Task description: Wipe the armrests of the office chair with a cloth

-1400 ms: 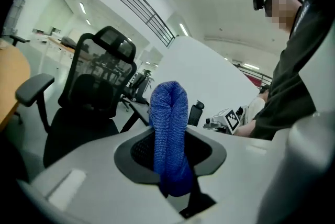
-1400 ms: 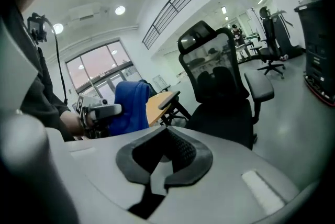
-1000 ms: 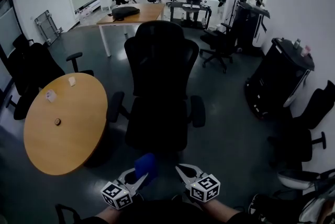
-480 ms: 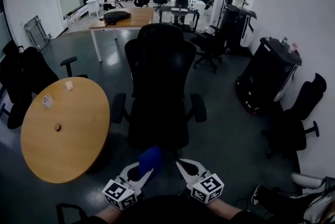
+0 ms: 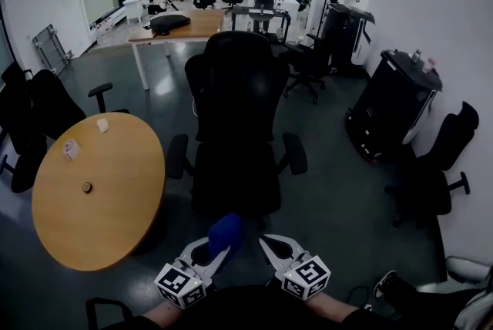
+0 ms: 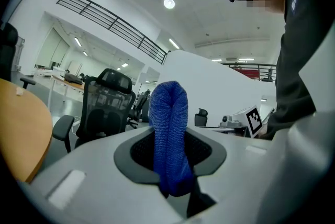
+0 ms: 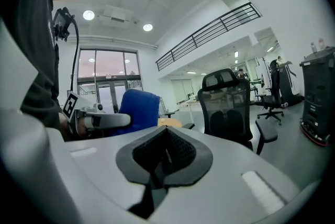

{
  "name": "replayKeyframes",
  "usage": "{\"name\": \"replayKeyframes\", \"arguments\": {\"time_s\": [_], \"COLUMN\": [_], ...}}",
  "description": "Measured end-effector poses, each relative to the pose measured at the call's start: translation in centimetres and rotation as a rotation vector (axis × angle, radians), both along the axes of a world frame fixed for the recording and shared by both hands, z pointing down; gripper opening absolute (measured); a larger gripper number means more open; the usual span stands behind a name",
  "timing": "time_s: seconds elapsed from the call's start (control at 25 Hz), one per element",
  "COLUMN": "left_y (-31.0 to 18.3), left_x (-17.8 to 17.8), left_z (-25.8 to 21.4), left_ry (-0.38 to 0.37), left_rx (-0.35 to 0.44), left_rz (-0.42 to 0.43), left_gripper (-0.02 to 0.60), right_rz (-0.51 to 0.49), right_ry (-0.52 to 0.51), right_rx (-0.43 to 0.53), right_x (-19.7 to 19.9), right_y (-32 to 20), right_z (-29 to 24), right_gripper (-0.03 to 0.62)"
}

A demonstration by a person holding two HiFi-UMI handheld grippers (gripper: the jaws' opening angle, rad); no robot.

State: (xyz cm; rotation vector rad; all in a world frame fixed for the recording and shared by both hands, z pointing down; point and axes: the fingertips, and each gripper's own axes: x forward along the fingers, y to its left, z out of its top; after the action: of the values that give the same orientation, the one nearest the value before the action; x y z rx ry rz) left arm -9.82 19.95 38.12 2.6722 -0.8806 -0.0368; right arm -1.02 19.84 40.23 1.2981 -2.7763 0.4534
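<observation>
Approach stage: cloth not yet on chair.
Left gripper [image 5: 216, 253] fingers pinch the blue cloth [image 5: 225, 232]; right gripper [image 5: 269, 250] fingers pressed together, empty. Chair [image 5: 235, 112] stands beyond, apart from the cloth. Advised: lay the fold flat on the left armrest [image 5: 178, 155], stroke lengthwise.

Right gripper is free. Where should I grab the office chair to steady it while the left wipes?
Probably the armrest on your right side of the office chair: a narrow pad, its front end pointing at you. Open the right gripper, now shut and empty, and come from the front, jaws across its width. The left gripper holds the blue cloth.
</observation>
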Motion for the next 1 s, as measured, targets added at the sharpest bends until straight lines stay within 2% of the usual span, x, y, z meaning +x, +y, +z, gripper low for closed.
{"name": "replayKeyframes", "arguments": {"time_s": [1.0], "left_y": [0.76], "left_x": [0.25], "left_z": [0.05], "left_ry": [-0.031], "left_rx": [0.034], "left_rz": [0.006], "left_gripper": [0.125], "right_rz": [-0.040], "right_ry": [0.008], "right_rx": [0.003], "right_x": [-0.46], "right_y": [0.18], "right_z": [0.32], "right_gripper": [0.003]}}
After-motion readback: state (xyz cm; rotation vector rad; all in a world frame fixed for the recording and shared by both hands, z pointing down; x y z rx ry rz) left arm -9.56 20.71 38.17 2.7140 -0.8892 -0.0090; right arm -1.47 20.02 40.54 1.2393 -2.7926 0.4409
